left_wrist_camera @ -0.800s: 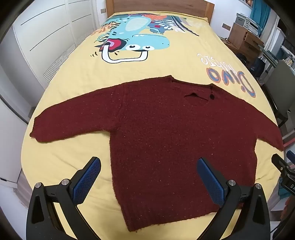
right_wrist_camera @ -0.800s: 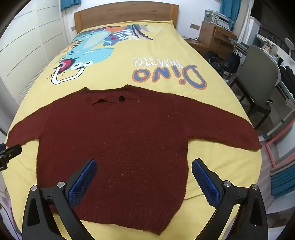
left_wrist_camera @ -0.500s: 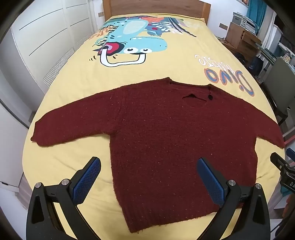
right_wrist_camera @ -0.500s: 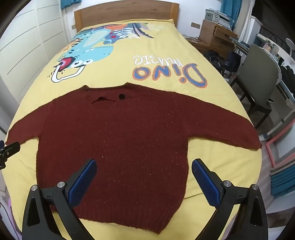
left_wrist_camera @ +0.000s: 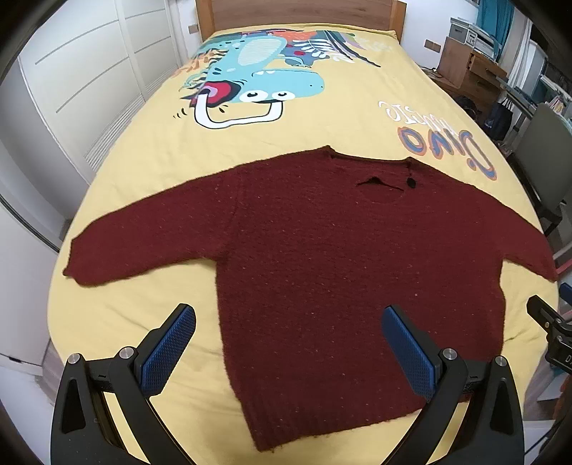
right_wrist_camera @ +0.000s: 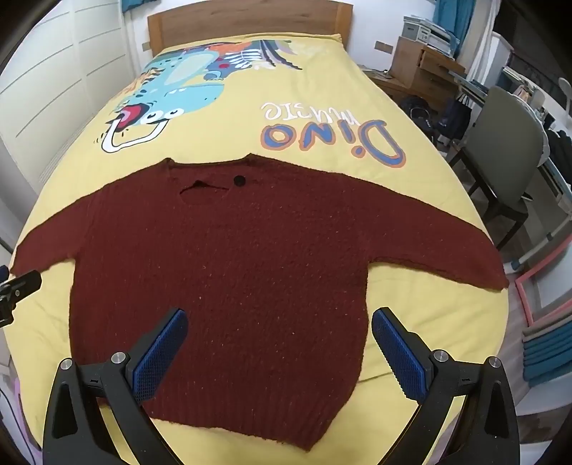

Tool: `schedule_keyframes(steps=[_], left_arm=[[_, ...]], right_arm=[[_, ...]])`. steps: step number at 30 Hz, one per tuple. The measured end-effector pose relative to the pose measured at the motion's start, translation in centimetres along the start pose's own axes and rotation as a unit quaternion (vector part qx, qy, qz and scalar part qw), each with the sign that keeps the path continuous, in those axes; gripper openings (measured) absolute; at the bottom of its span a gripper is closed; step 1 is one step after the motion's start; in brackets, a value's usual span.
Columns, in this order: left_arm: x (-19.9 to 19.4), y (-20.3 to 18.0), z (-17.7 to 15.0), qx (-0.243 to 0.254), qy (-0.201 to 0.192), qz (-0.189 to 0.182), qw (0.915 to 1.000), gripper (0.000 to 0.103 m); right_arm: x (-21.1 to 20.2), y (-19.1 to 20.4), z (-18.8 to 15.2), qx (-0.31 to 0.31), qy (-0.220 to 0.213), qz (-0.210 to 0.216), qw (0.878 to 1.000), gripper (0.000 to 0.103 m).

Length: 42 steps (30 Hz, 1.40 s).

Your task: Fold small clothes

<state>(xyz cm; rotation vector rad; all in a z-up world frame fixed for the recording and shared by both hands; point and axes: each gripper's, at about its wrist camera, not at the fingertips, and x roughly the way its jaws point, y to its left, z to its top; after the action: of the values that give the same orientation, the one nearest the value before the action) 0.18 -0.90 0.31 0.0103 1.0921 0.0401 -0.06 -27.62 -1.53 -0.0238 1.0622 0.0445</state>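
The sweater (left_wrist_camera: 321, 257) lies flat and face up on the bed, spread across the near half of the yellow bedspread (left_wrist_camera: 357, 121). Its collar (left_wrist_camera: 371, 162) points toward the wooden headboard (left_wrist_camera: 296, 12); its ribbed hem (left_wrist_camera: 321, 429) lies nearest the cameras, close to the foot of the bed. The body runs lengthwise along the bed, while the long axis of the garment, sleeve tip to sleeve tip, runs across the bed. Both sleeves are extended outward: the left sleeve (left_wrist_camera: 143, 243) reaches the left edge of the bed, and the right sleeve (right_wrist_camera: 436, 243) reaches the right edge. A small dark button (right_wrist_camera: 238, 181) sits beside a slit near the collar. The left tool (left_wrist_camera: 286, 352) hangs above the hem area on the sweater's left side, jaws spread fully wide, nothing between the blue pads and no contact with the fabric. The right tool (right_wrist_camera: 279, 352) hangs above the hem area on the right side, jaws likewise fully wide, holding nothing and touching nothing. A dinosaur print (left_wrist_camera: 250, 89) covers the far part of the bedspread. A grey chair (right_wrist_camera: 507, 143) stands beside the bed on the right.
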Motion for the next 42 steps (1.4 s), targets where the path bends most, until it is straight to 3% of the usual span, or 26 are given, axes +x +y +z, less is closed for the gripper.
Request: schedule_keyframes(steps=[19, 42], left_arm=[[-0.3, 0.0, -0.2, 0.002, 0.000, -0.018, 0.9998, 0.102], [-0.5, 0.4, -0.6, 0.005, -0.003, -0.007, 1.0000, 0.102]], right_arm=[[0.0, 0.2, 0.0, -0.007, 0.004, 0.004, 1.000, 0.102], [-1.7, 0.3, 0.3, -0.016, -0.008, 0.004, 1.000, 0.102]])
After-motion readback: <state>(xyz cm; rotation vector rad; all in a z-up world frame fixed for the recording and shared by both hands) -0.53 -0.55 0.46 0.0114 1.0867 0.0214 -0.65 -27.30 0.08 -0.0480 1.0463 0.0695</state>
